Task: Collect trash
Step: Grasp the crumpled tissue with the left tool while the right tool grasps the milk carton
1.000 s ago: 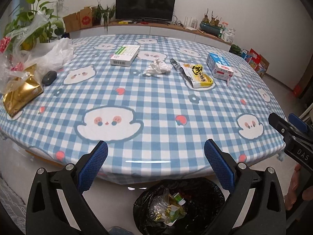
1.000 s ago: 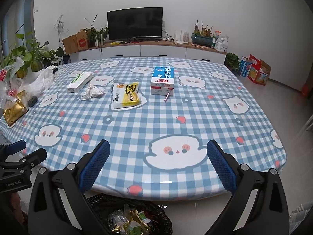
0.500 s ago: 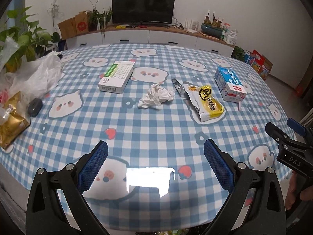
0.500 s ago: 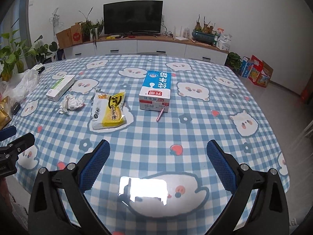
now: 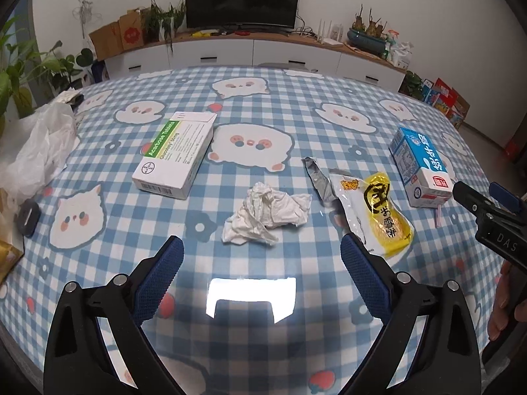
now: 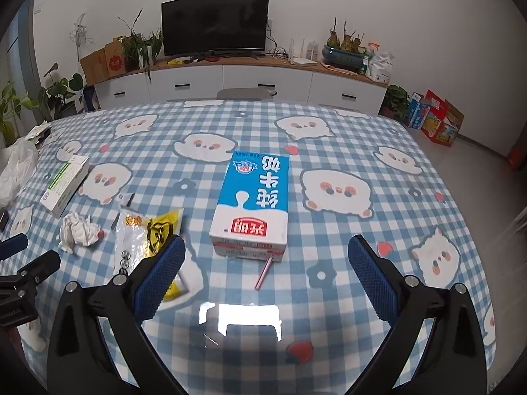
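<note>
A crumpled white tissue (image 5: 267,214) lies on the checked tablecloth (image 5: 250,75), just beyond my open left gripper (image 5: 262,256). To its right lie a yellow snack wrapper (image 5: 382,214) and a blue milk carton (image 5: 420,168). A white tablet box (image 5: 176,154) sits at the left. In the right wrist view the milk carton (image 6: 252,202) lies flat ahead of my open right gripper (image 6: 266,253), a pink straw (image 6: 263,271) at its near end. The snack wrapper (image 6: 145,237) is partly behind the left fingertip, the tissue (image 6: 79,230) further left.
White plastic bags (image 5: 36,151) and a dark small object (image 5: 28,215) crowd the table's left edge, with a gold packet (image 5: 6,256) there. A TV cabinet (image 6: 237,79) and plants stand behind the table. The other gripper (image 5: 487,210) shows at the right edge.
Both grippers have moved forward over the table, away from the black trash bag below its edge. The tissue, wrapper and carton are now much closer. Both stay open.
</note>
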A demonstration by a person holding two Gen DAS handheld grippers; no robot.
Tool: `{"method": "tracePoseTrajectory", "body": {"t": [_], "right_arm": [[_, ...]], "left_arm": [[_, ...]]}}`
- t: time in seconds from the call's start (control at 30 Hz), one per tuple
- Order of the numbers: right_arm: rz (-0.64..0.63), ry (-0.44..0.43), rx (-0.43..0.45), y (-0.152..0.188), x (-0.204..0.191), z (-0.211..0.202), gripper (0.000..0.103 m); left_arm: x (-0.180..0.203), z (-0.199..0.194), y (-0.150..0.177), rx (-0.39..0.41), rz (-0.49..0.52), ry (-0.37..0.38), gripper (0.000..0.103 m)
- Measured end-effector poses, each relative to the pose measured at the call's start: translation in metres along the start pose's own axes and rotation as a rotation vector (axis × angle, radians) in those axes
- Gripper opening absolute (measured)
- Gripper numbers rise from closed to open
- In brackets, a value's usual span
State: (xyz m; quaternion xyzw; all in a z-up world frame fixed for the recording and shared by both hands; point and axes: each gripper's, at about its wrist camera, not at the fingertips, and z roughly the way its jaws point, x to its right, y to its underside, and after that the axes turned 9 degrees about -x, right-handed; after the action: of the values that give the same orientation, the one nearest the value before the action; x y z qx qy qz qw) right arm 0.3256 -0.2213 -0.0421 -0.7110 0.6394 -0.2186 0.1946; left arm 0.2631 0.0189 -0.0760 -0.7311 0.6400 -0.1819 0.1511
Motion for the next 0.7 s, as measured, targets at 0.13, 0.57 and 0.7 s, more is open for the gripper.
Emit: {"method": "tracePoseTrajectory", "body": {"t": [0.13, 0.57, 0.7], "right_arm": [[0.017, -0.007, -0.024, -0.02, 0.001, 0.017, 0.095], [0.056, -0.027, -0.081, -0.05, -0.004, 0.063, 0.095], [0.067, -0.03, -0.116, -0.051, -0.001, 0.076, 0.095]], "left_arm": [[-0.001, 0.018, -0.014, -0.022, 0.003, -0.013, 0.093], [-0.005, 0.06, -0.033, -0.098, -0.006, -0.043, 0.077], [-0.002, 0.062, -0.035, -0.098, -0.003, -0.065, 0.072]]}}
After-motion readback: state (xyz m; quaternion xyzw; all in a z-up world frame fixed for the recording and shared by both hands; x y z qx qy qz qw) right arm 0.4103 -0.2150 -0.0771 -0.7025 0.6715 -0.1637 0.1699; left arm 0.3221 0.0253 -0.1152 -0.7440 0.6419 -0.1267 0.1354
